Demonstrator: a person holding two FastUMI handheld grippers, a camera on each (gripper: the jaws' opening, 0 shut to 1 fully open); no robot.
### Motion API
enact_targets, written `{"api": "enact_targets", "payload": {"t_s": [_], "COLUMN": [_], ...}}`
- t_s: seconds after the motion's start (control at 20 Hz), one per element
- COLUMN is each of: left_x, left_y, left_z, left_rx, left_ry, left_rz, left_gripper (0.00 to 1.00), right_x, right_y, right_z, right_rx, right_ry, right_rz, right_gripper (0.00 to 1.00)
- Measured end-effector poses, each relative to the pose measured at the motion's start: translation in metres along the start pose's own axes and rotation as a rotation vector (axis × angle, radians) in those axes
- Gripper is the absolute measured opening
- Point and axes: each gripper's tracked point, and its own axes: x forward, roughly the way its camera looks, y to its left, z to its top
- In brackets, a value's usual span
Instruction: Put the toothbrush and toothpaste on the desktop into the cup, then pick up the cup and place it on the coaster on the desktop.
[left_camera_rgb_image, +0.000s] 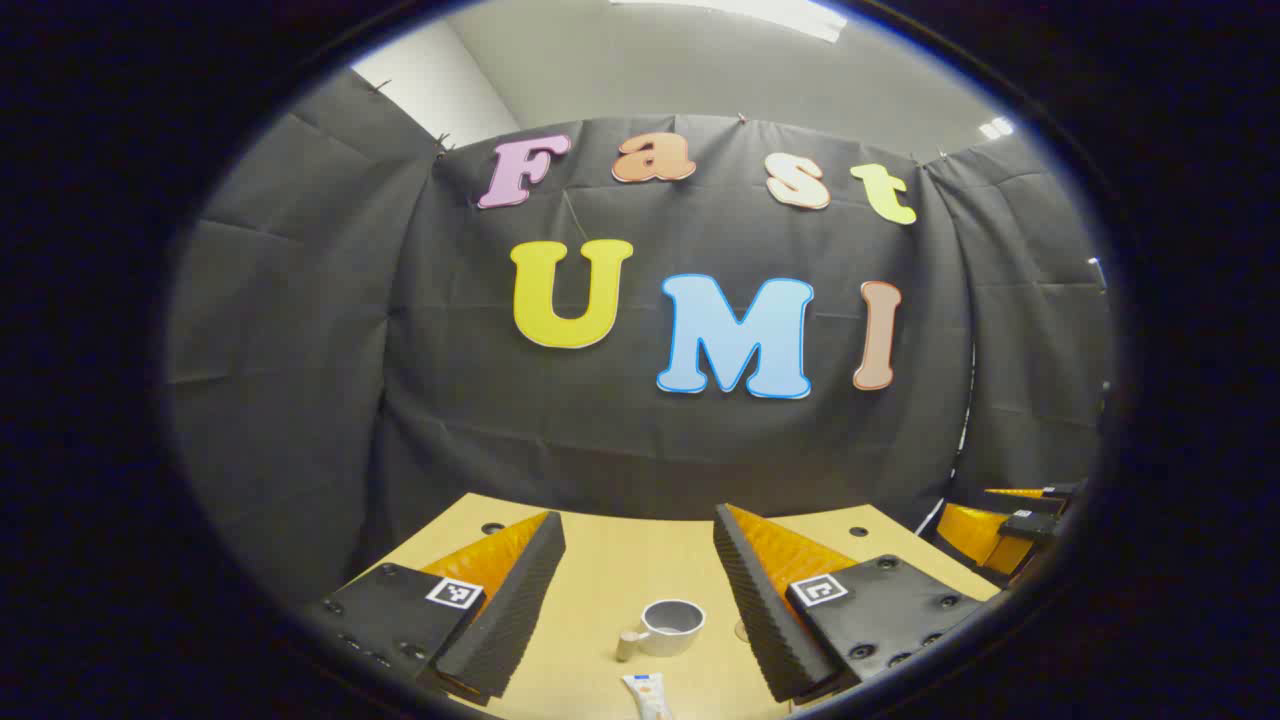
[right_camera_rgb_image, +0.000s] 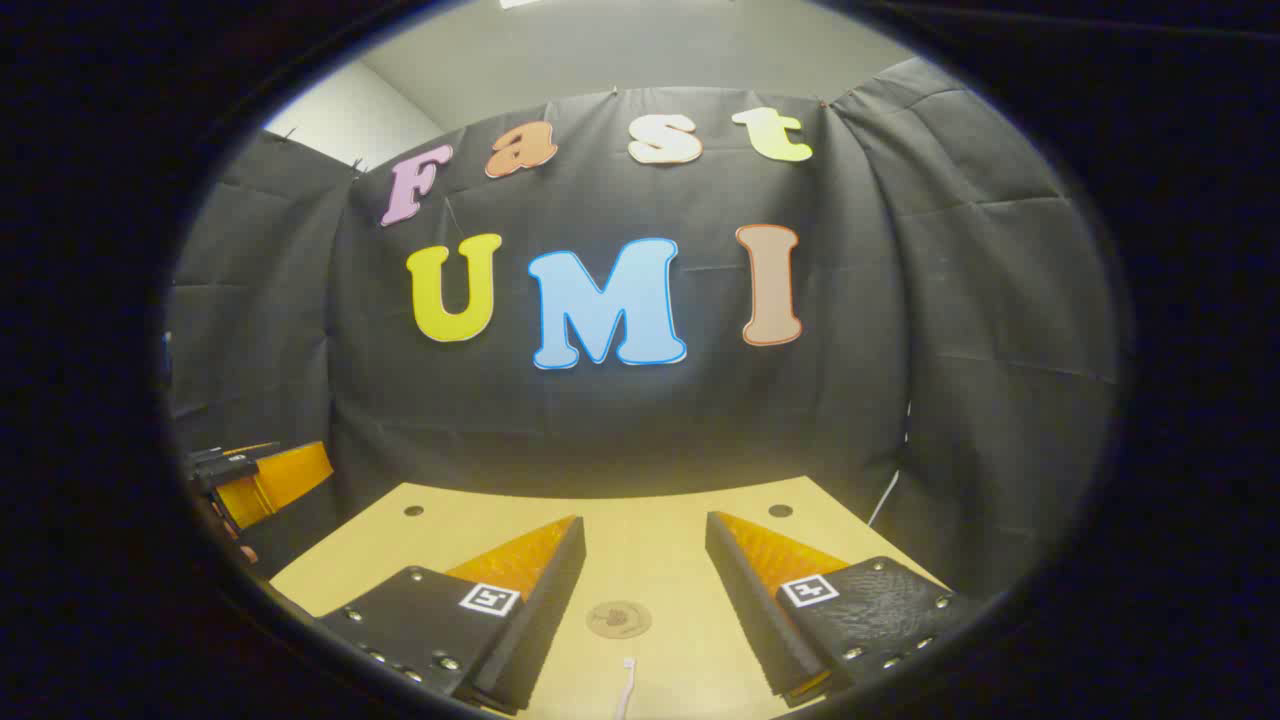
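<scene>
The left gripper (left_camera_rgb_image: 638, 560) hangs above the wooden desktop (left_camera_rgb_image: 620, 560) with its two fingers spread wide apart and nothing between them. Seen in the left gripper view, the cup (left_camera_rgb_image: 672, 627), a grey mug with a pale handle on its left side, stands upright on the desktop below the gap between the fingers, nearer the right finger. Just in front of the cup, closer to the camera, lies the toothpaste (left_camera_rgb_image: 647, 696), a white tube with an orange mark, cut off by the lower edge of the view; it lies apart from the cup and touches neither finger. Off to the right of the cup, at the far edge of that view, the right gripper (left_camera_rgb_image: 1010, 520) shows in part.

In the right gripper view, the right gripper (right_camera_rgb_image: 645, 560) also hovers over the desktop (right_camera_rgb_image: 640, 530) with its fingers wide apart and empty. The coaster (right_camera_rgb_image: 618, 619), a small round brown disc, lies flat on the desktop between the fingers, with nothing on it. Just on the near side of the coaster, the white tip of the toothbrush (right_camera_rgb_image: 626, 690) pokes up from the lower edge; the rest is hidden. Far to the left of the coaster, the left gripper (right_camera_rgb_image: 265, 475) shows partly at the edge of the view.
</scene>
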Motion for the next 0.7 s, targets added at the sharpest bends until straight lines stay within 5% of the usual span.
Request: {"api": "enact_targets", "payload": {"t_s": [0.7], "left_x": [0.011], "left_y": [-0.029], "left_z": [-0.028], "left_rx": [0.027], "left_ry": [0.087], "left_rz": [-0.060], "left_gripper": [0.93], "right_x": [0.016], "right_y": [-0.001], "right_z": [-0.022], "right_rx": [-0.025], "right_ry": [0.062], "right_rz": [0.016], "right_gripper": [0.80]}}
